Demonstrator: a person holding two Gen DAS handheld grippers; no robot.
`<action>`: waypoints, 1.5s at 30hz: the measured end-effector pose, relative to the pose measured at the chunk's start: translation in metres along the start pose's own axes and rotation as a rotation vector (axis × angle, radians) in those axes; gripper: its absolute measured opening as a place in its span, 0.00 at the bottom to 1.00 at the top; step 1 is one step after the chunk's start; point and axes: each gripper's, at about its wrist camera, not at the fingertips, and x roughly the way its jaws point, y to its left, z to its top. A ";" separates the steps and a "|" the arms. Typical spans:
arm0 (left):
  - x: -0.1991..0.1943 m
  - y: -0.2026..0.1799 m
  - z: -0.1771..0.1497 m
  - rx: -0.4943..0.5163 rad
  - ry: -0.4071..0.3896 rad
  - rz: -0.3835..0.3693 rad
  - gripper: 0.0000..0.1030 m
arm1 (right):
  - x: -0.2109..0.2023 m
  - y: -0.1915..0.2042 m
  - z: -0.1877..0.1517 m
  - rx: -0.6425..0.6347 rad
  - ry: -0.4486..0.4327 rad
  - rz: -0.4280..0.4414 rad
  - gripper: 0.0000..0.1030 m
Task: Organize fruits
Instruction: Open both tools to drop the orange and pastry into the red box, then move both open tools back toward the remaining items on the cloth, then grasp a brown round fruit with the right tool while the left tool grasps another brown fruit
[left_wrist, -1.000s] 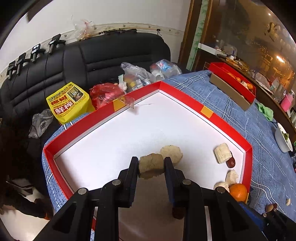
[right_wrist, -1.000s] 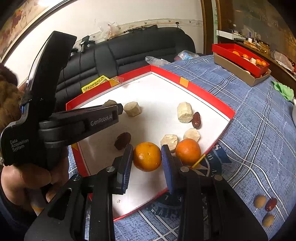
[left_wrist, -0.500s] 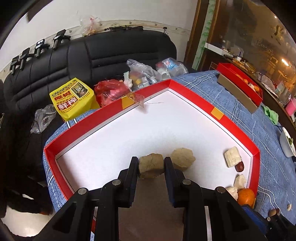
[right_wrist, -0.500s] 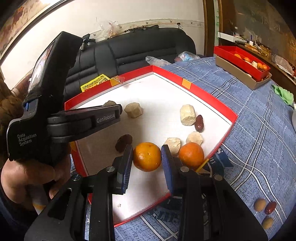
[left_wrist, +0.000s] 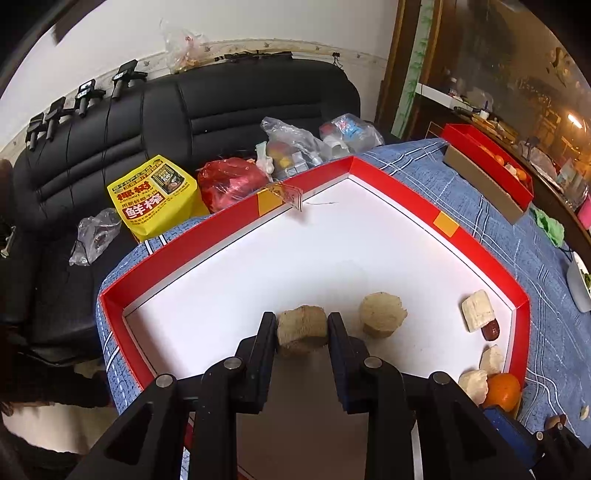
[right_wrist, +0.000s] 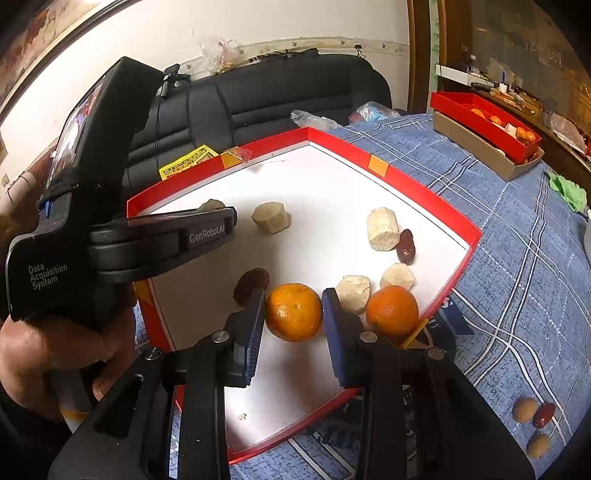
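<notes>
Red tray (left_wrist: 480, 258) nearer than before, both grips unchanged: chunk (left_wrist: 302, 329), mandarin (right_wrist: 293, 312).

Warm indoor light from above falls evenly. The white tray floor (left_wrist: 332, 258) glares slightly and carries soft shadows beneath each tool. Fisheye bending curves the tray's edges; corners go black, and the dim cabinet beyond it blurs.

Tray (right_wrist: 424, 192) sits on tablecloth (right_wrist: 517, 258), sofa (left_wrist: 240, 107) behind. In tray: mandarin (right_wrist: 293, 312) near front, second mandarin (right_wrist: 392, 310) to its right, chunks (right_wrist: 382, 229) and date (right_wrist: 405, 246) behind. Small box (right_wrist: 487, 125) far right.
</notes>
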 end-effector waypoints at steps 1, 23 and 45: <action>0.000 0.000 0.000 0.003 0.003 -0.001 0.26 | 0.000 0.000 0.000 0.000 0.000 -0.001 0.30; -0.109 -0.102 -0.062 0.224 -0.156 -0.303 0.65 | -0.135 -0.123 -0.098 0.159 -0.079 -0.291 0.51; -0.086 -0.212 -0.125 0.551 -0.047 -0.426 0.65 | -0.104 -0.184 -0.122 0.269 0.040 -0.290 0.21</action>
